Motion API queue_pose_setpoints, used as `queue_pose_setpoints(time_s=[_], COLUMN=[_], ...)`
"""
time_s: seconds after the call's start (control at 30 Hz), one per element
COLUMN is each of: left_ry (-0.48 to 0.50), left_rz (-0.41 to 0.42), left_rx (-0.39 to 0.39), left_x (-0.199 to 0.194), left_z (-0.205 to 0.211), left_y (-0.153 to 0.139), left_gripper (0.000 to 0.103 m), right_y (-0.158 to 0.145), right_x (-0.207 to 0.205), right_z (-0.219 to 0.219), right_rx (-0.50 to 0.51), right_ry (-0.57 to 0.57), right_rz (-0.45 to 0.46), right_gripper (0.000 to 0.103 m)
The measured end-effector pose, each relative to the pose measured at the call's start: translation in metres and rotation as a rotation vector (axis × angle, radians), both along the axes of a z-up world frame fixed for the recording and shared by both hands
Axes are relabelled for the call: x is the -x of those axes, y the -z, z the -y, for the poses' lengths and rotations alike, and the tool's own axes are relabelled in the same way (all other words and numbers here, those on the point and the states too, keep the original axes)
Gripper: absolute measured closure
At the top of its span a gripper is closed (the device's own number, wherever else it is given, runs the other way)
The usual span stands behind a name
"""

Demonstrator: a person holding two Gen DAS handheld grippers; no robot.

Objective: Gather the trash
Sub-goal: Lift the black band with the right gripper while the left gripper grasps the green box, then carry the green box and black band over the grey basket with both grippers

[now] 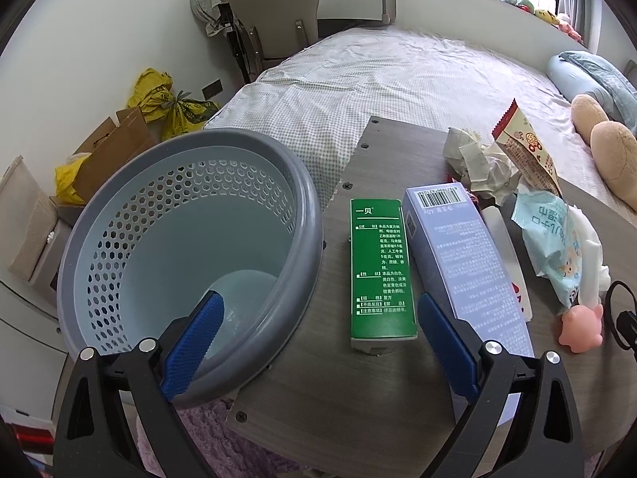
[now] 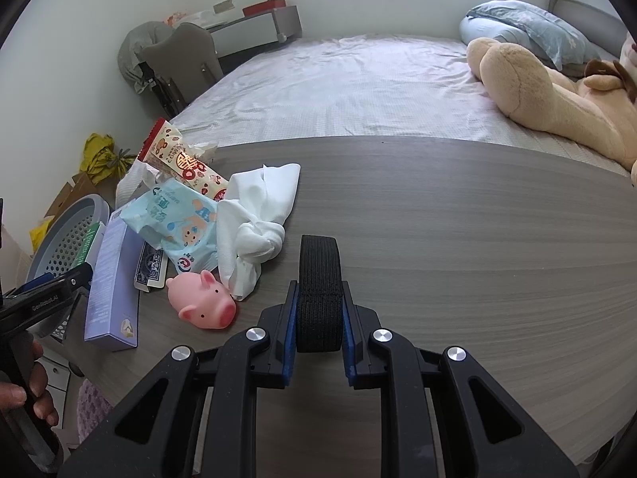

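A black woven elastic band point(image 2: 319, 279) is pinched between the blue pads of the right gripper point(image 2: 319, 306), its ribbed loop standing upright over the grey wood-grain table point(image 2: 458, 239). The left gripper point(image 1: 318, 310) is held spread wide, one blue finger point(image 1: 191, 342) lying inside the grey perforated wastebasket point(image 1: 119, 239), the other beside a lavender carton point(image 1: 466, 263). The basket is seen at the table's left edge, its smooth rim touching the tabletop's side, its honeycomb-holed wall curving down to a pale bottom. The trash is gathered at the table's left part: a flat green carton point(image 1: 380, 267) lies just beside the lavender one, parallel to it, and behind them crumpled paper point(image 1: 477, 159), a red-edged snack wrapper point(image 1: 529, 151), a pale blue wipes packet point(image 2: 175, 223) and a knotted white cloth point(image 2: 254, 219) are piled touching each other. A glossy pink rubber pig point(image 2: 203, 300) is set near the cloth's lower end, and a dark patterned card box point(image 2: 149, 271) is partly hidden under the packet. To the right of the held band the tabletop stretches bare to its curved far edge, beyond which a bed with a checked sheet point(image 2: 358, 87) and a tan plush toy point(image 2: 537, 91) are seen.
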State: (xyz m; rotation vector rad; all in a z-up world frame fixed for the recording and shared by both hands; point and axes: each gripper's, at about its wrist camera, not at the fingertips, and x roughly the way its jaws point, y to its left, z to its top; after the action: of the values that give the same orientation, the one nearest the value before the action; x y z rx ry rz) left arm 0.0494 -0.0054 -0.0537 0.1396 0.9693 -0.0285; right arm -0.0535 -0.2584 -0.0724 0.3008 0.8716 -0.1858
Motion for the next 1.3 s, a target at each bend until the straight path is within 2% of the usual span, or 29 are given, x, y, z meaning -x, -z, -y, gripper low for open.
queue_pose_setpoints(time_s=[0.2, 0.33, 0.5, 0.63, 0.9, 0.97, 1.13, 1.3], left_ry=[0.032, 0.045, 0.042, 0.051, 0.087, 0.082, 0.078, 0.079], left_rz=[0.015, 0.003, 0.013, 0.012, -0.031, -0.043, -0.055, -0.038], left_rx=[-0.011, -0.019, -0.028, -0.025, -0.012, -0.004, 0.043, 0.054], left_x=[-0.002, -0.005, -0.006, -0.005, -0.002, -0.004, -0.007, -0.004], left_z=[0.007, 0.01, 0.011, 0.013, 0.023, 0.022, 0.017, 0.017], left_y=[0.0, 0.003, 0.002, 0.0, 0.011, 0.015, 0.014, 0.007], left_gripper=[0.011, 0.025, 0.033, 0.051, 0.066, 0.073, 0.074, 0.074], right_y=[0.001, 0.002, 0.001, 0.002, 0.003, 0.003, 0.003, -0.001], right_x=[0.0, 0.0, 0.0, -0.001, 0.0, 0.0, 0.001, 0.003], right_z=[0.003, 0.003, 0.003, 0.004, 0.005, 0.005, 0.007, 0.007], right_rx=[-0.005, -0.006, -0.006, -0.006, -0.006, -0.008, -0.014, -0.014], right_ry=[0.002, 0.002, 0.002, 0.001, 0.003, 0.004, 0.007, 0.008], right_rz=[-0.002, -0.002, -0.003, -0.003, -0.001, -0.002, -0.002, 0.005], right_gripper=[0.084, 0.084, 0.084, 0.084, 0.084, 0.084, 0.084, 0.084])
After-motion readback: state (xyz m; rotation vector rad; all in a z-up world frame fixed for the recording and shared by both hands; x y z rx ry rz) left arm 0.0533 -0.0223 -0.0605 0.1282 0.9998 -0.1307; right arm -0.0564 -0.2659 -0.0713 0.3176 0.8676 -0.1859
